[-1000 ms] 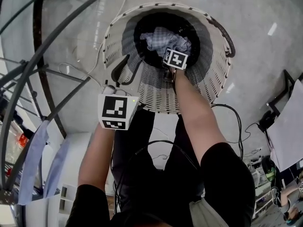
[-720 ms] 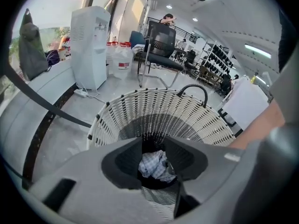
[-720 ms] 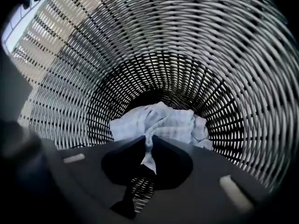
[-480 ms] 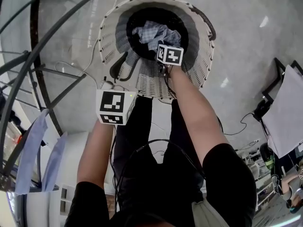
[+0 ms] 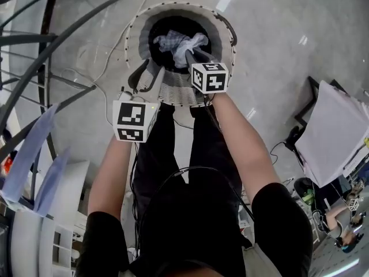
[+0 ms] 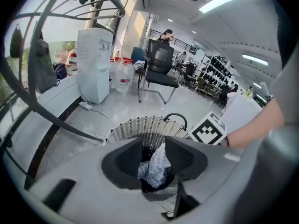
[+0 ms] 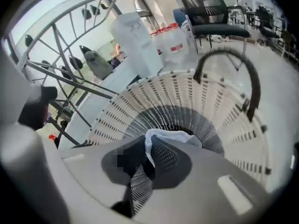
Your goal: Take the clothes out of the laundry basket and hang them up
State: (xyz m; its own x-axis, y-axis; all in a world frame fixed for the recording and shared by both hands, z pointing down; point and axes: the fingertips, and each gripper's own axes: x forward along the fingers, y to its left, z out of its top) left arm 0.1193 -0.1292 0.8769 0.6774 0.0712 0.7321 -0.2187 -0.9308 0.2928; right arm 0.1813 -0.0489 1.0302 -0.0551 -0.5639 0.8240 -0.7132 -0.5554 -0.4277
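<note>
Cloth (image 5: 181, 41), pinched by right gripper (image 5: 193, 55), above basket (image 5: 179, 92) on grey floor (image 5: 277, 33); left gripper (image 5: 147, 77) spread.

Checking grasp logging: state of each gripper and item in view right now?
right gripper: jaws just closed, shut on checked cloth
left gripper: open, empty
checked cloth: bunched, mostly inside laundry basket
laundry basket: upright on floor
blue garments: hung up

Basket (image 5: 176, 91) on the floor (image 5: 288, 39), ahead of the person's legs (image 5: 173, 146). Cloth (image 5: 180, 41) in the basket's mouth, its top pinched in the right gripper (image 5: 189, 52). Left gripper (image 5: 145, 77) to the left, apart from the cloth. Rack (image 5: 45, 68) at far left, with garments (image 5: 29, 149) hanging on it. Dispenser (image 6: 95, 64) and chair (image 6: 159, 69) behind the basket.
</note>
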